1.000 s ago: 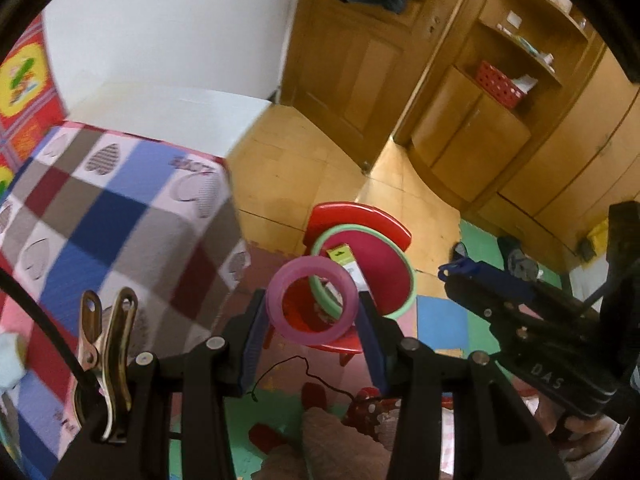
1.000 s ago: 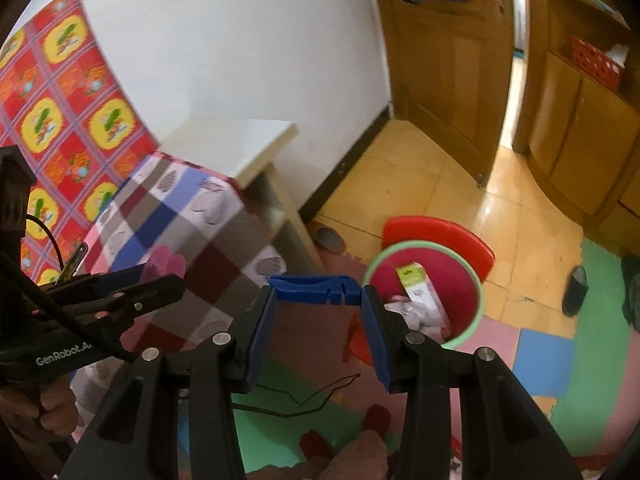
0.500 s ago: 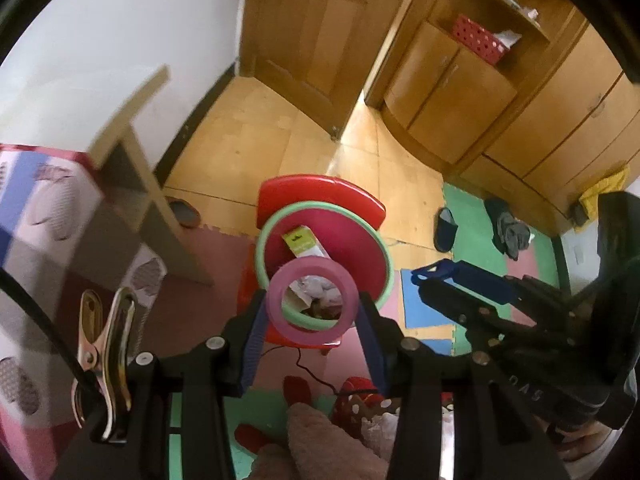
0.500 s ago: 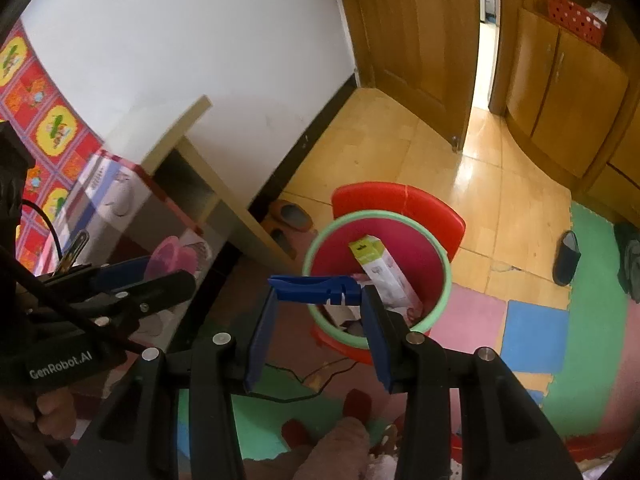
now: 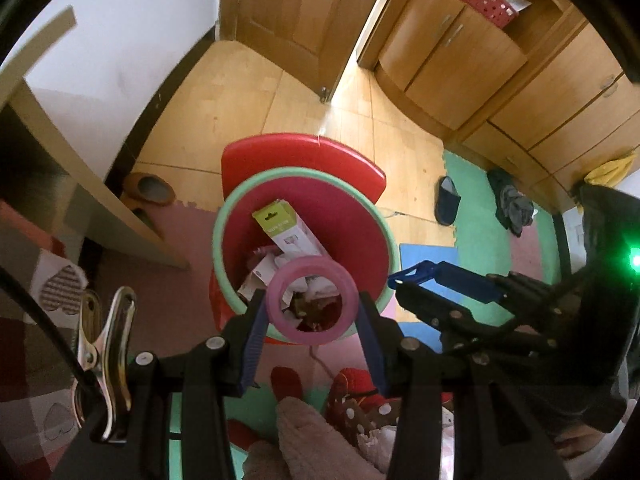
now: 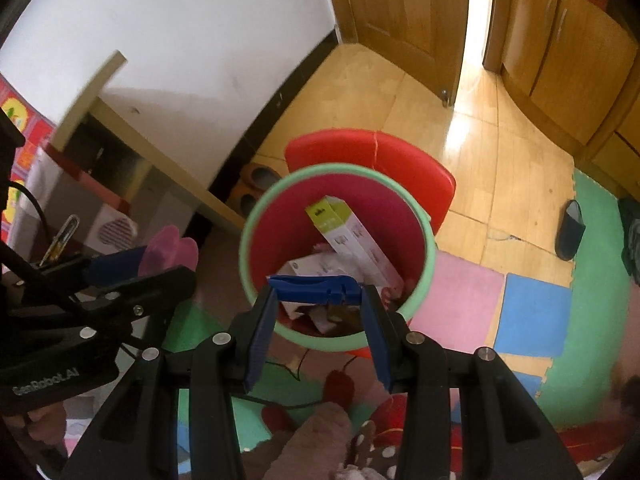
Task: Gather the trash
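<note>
Left fingers: the blue pads (image 5: 253, 340) are pressed on the two sides of a pink ring (image 5: 311, 299); the ring is pinched between them and is held upright, so that its hole is seen through.
Left gripper (image 5: 311, 322): it is held above the near rim of the bin, a little toward the person's side. In the right wrist view the same gripper (image 6: 132, 262) is seen from the side, with the ring (image 6: 170, 250) sticking out at its tip, left of the bin.
Right fingers: a flat blue piece (image 6: 316, 288) is clamped between the blue pads (image 6: 260, 336); it spans the whole gap from one pad to the other. What kind of object it is cannot be told.
Right gripper (image 6: 316, 300): it is held over the near edge of the bin. In the left wrist view it (image 5: 412, 276) is seen at the right, just beside the bin's rim.
Bin (image 6: 422, 216): red inside, with a green rim, standing on the floor. A red lid (image 6: 368, 152) is raised behind it.
Bin contents: a long white box with a green end (image 6: 352, 240) is leaned against the inner wall; crumpled white papers (image 5: 264, 276) are lying below it.
Floor: yellow tiles (image 6: 360, 88) are seen far, coloured foam mats (image 6: 532, 308) near.
Surroundings: a dark slipper (image 6: 570, 230) is lying on the mat, well apart from the bin; wooden cupboards (image 5: 452, 44) are behind.
</note>
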Available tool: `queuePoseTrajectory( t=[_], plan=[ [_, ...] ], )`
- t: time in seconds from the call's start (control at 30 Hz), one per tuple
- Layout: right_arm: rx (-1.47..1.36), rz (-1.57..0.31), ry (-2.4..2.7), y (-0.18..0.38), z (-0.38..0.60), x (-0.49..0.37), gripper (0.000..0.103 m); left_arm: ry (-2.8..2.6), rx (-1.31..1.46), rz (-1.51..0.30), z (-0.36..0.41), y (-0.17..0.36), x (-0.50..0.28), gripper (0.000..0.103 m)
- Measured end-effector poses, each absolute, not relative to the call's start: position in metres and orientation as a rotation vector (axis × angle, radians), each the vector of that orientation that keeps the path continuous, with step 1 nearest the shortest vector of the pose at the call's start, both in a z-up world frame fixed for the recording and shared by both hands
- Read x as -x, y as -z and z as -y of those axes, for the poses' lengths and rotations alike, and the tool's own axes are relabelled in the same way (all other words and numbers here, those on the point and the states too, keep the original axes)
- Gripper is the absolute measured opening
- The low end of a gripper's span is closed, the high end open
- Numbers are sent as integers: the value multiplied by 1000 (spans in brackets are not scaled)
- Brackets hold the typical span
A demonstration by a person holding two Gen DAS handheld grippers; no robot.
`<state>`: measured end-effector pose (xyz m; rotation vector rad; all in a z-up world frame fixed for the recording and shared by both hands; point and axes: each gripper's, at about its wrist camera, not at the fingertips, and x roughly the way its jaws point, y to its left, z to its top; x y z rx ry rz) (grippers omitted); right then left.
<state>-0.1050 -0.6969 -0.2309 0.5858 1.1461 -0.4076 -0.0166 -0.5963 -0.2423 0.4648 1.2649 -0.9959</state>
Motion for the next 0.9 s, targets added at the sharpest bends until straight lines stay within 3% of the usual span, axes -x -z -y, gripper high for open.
queuePoseTrajectory(
  t=[0.47,0.6,0.7,0.9],
  plan=[
    [-629,-1200,389,265,719,102,44,987,-474,-1332,619,272,8,46],
    [-638,-1206,393,268,718,101,47,984,-506,-1333,622,274,9,59],
    [-632,-1211,401,270,718,101,54,976,-509,-1336,622,274,9,60],
    [-631,-1209,394,269,718,100,56,951,-495,-1349,621,274,5,60]
  ],
)
